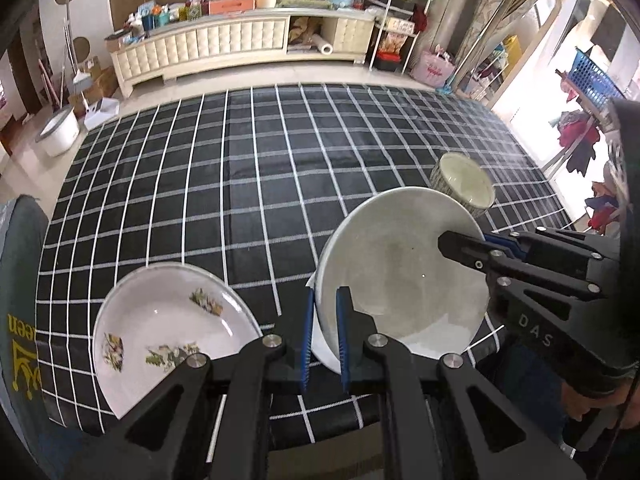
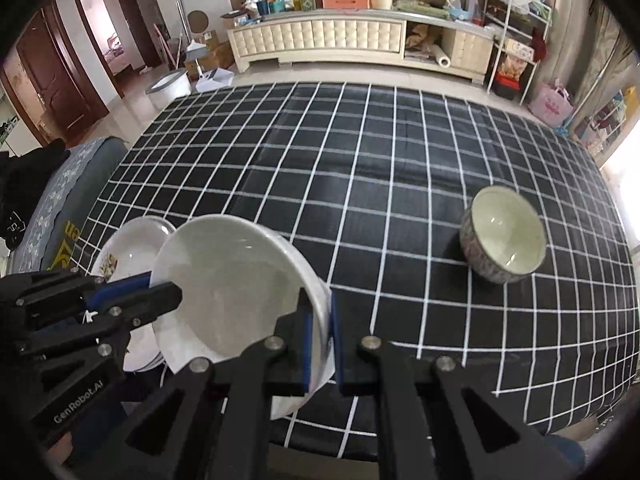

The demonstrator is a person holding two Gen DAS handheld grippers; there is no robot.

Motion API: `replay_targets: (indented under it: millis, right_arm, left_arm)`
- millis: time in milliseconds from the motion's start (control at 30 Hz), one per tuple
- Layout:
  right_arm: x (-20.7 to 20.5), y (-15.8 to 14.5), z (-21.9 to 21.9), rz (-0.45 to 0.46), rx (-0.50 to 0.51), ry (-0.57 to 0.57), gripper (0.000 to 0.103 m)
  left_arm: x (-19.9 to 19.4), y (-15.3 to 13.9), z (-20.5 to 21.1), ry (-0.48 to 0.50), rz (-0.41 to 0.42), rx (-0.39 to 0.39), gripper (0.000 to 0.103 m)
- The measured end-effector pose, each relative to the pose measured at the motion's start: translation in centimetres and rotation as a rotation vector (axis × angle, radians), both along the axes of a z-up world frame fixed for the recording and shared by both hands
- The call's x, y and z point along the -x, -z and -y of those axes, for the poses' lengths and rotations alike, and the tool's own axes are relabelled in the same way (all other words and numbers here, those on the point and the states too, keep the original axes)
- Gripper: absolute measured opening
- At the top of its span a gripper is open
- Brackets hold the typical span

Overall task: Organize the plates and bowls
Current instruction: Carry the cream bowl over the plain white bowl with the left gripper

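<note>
Plain white plate (image 1: pixel 400 280), tilted above the tabletop (image 1: pixel 260 180), is pinched at opposite rim edges by both tools: left hand-held gripper (image 1: pixel 324 332) and right hand-held gripper (image 2: pixel 320 344), each clamped narrow on it. Floral plate (image 1: pixel 168 320) lies just left, nearest the left hand; patterned bowl (image 2: pixel 504 236) sits well apart, right. Open cloth lies ahead.

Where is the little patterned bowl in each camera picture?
Left wrist view: the patterned bowl sits at the right, just beyond the far rim of the plain white dish that both grippers hold.
Right wrist view: the patterned bowl stands alone at the right, well away from the white dish.
Shared landmark: the black checked tablecloth under it, with the cream cabinet behind.
</note>
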State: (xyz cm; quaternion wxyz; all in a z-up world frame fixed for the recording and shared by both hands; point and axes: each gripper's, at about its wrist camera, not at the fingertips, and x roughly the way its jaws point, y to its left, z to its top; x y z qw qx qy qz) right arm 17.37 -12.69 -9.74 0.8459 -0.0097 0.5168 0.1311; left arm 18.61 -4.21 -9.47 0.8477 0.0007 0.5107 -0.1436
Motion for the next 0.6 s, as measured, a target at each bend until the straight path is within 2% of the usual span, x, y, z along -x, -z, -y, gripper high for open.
replay_targets:
  millis: [367,600]
  right_arm:
    - [-0.4,2.5,-0.4,-0.074,0.007,0.012,0.011]
    - [-0.8,3.4,-0.4,-0.103,0.019,0.022,0.011]
  left_arm:
    - [-0.2,4.2,-0.4,-0.013,-0.088,-0.015,0.01]
    - [-0.5,5.1,-0.1,-0.004,-0.1,-0.012,0.01]
